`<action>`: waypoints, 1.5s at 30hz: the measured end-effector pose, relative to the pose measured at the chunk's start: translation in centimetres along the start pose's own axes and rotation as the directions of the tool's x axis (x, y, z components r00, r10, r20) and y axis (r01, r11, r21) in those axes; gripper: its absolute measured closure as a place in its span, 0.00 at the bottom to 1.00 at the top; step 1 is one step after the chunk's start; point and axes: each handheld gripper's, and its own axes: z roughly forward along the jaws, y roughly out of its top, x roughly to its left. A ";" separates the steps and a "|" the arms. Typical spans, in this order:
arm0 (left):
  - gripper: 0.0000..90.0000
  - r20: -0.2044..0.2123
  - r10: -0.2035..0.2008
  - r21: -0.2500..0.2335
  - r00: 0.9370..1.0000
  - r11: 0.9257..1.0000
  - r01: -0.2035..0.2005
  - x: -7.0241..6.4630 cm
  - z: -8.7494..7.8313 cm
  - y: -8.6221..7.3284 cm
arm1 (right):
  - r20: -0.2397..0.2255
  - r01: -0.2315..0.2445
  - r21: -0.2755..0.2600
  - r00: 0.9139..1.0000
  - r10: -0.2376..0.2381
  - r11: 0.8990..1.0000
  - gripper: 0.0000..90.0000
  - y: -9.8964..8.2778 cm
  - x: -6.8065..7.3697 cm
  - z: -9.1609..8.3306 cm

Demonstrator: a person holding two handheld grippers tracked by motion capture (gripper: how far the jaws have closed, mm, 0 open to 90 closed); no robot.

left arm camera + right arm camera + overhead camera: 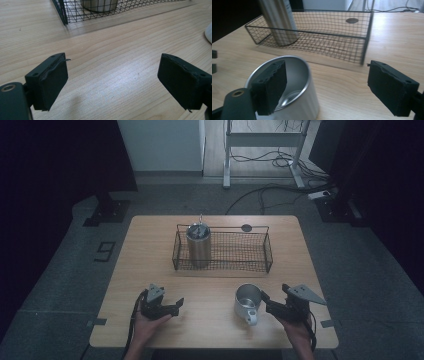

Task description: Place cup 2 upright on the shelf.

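Our right gripper [327,87] stands spread, one pad inside the steel mug [248,302] but not pinching it, so a careless sweep could tip the mug. The left gripper [113,85], also spread and empty, rests left of the mug. Beyond the mug the wire basket [265,251], a tall flask [198,246] in its left end, has open room.

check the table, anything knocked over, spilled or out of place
Nothing stands out. The steel tumbler stands upright in the left end of the wire basket, and the metal mug sits upright on the table with no spill showing.
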 end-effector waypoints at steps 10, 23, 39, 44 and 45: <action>0.11 -0.001 -0.001 0.005 1.000 1.000 0.001 -0.1 0.0 0.0 | -0.060 0.025 0.020 0.998 -0.023 1.000 0.16 -0.2 2.0 0.5; 0.13 0.000 -0.008 0.013 1.000 1.000 0.008 -0.2 0.2 -0.1 | -0.093 0.042 0.050 0.995 -0.037 0.998 0.14 -0.6 3.4 1.3; 0.13 0.019 -0.009 0.023 1.000 1.000 0.008 -0.6 0.4 -0.1 | -0.073 0.086 0.087 0.994 -0.080 0.992 0.01 -1.2 5.0 2.6; 0.13 0.023 -0.005 0.028 1.000 1.000 0.004 -0.7 0.6 -0.2 | -0.056 0.097 0.098 0.994 -0.092 0.990 0.00 -1.3 5.2 3.1; 0.13 0.024 -0.003 0.029 1.000 1.000 0.003 -0.8 0.6 -0.2 | -0.053 0.099 0.100 0.994 -0.094 0.990 0.00 -1.3 5.2 3.2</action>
